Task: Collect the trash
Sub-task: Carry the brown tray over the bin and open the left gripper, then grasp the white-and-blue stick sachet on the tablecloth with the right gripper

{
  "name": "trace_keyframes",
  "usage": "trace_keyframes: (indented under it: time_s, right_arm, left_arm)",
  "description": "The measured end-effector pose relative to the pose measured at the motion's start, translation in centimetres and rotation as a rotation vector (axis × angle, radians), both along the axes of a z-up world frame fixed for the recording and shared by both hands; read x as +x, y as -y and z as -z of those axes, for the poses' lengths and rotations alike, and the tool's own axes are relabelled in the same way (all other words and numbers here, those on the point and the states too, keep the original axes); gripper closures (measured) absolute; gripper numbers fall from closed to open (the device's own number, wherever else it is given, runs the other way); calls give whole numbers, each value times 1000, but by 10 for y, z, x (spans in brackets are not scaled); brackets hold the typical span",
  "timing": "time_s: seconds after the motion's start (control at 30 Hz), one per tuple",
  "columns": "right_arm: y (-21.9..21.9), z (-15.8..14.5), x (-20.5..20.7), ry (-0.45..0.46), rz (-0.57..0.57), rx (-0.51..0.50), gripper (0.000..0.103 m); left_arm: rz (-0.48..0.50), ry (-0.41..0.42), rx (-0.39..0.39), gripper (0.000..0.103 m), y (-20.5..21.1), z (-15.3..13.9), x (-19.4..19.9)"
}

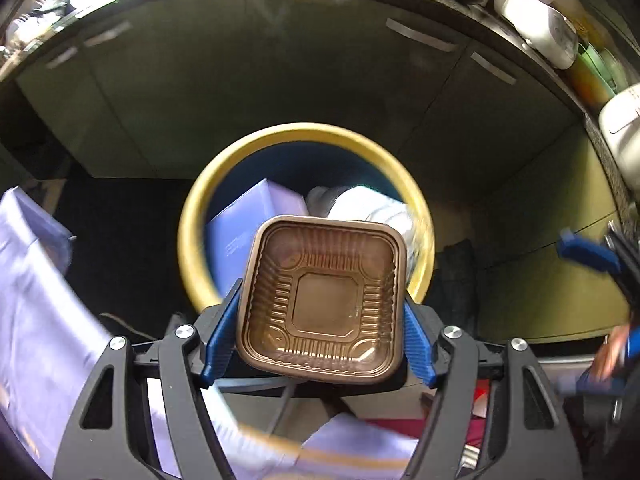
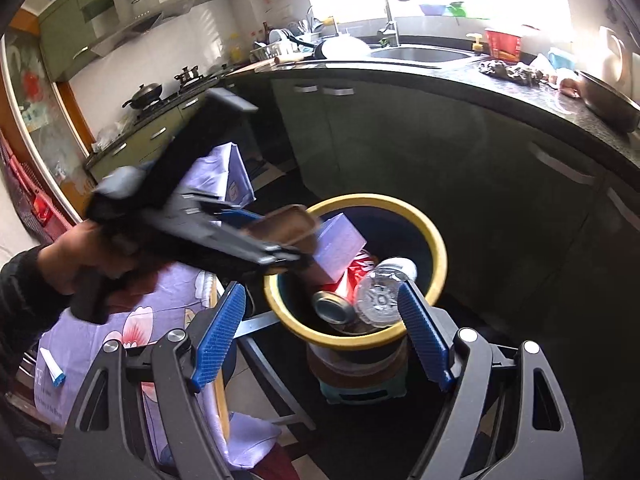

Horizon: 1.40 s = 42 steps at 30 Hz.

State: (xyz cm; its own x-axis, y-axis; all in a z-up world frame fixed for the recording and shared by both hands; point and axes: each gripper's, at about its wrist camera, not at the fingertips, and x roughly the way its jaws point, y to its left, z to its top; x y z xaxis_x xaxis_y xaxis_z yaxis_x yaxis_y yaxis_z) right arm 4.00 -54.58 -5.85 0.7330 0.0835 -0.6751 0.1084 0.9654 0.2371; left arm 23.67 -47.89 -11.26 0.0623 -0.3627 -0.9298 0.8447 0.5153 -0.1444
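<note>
With your left tongs (image 1: 320, 316) clamped on the square brown ribbed plastic tray (image 1: 322, 298), carry it fully over the yellow-rimmed dark bin (image 1: 192, 248) before letting go, keeping your right tongs (image 2: 322, 334), wide open and empty, clear.

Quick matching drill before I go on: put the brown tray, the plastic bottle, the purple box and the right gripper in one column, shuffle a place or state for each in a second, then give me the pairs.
Column one:
1. brown tray
2. plastic bottle
3. purple box
4. right gripper

Column two:
A. open, holding nothing
B. clamped between the left gripper's blue fingers, just short of the bin
C. lying in the bin beside a metal can
D. leaning inside the bin on the side nearer the left gripper

Pairs: 1-B, 2-C, 3-D, 4-A
</note>
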Motion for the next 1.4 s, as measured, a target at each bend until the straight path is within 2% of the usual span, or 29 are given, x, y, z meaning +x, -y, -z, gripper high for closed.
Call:
trace_keyframes:
  time_s: [0.2, 0.3, 0.43, 0.6, 0.7, 0.77, 0.9, 1.0, 1.13, 1.2, 1.33, 1.4]
  right_arm:
    - [7, -2, -5, 1, 9, 3, 25]
    - [4, -4, -8, 3, 15, 6, 25]
    - [4, -6, -14, 8, 17, 5, 25]
    - [0, -5, -15, 10, 5, 18, 25]
    - [-7, 0, -12, 0, -22, 33, 25]
    - [-12, 3, -10, -5, -44, 43, 25]
    - [-39, 8, -3, -27, -130, 46, 25]
    - [-70, 12, 5, -52, -222, 20, 25]
    - [-119, 20, 14, -82, -350, -5, 25]
    - [-155, 27, 17, -105, -452, 5, 25]
    - [-254, 44, 22, -156, -732, -6, 25]
    - [-300, 49, 21, -161, -854, 6, 26]
  left_arm:
    - [-5, 12, 48, 35, 52, 22, 17]
    - [-25, 19, 73, 32, 61, 30, 22]
    - [-54, 0, 58, 27, 49, 24, 24]
    - [-78, -3, 29, 26, 5, 1, 15]
    - [-100, 7, 23, 26, -33, -14, 4]
    - [-133, 12, -11, 26, -69, -31, -3]
    - [-229, 42, -140, 25, -151, -69, -15]
    - [-333, 109, -243, 21, -218, -102, -35]
    - [-463, 204, -325, 17, -304, -127, -64]
    - [-542, 244, -338, 17, -349, -132, -80]
    - [-695, 319, -322, 17, -429, -134, -103]
    - [-774, 324, -345, 17, -468, -135, -114]
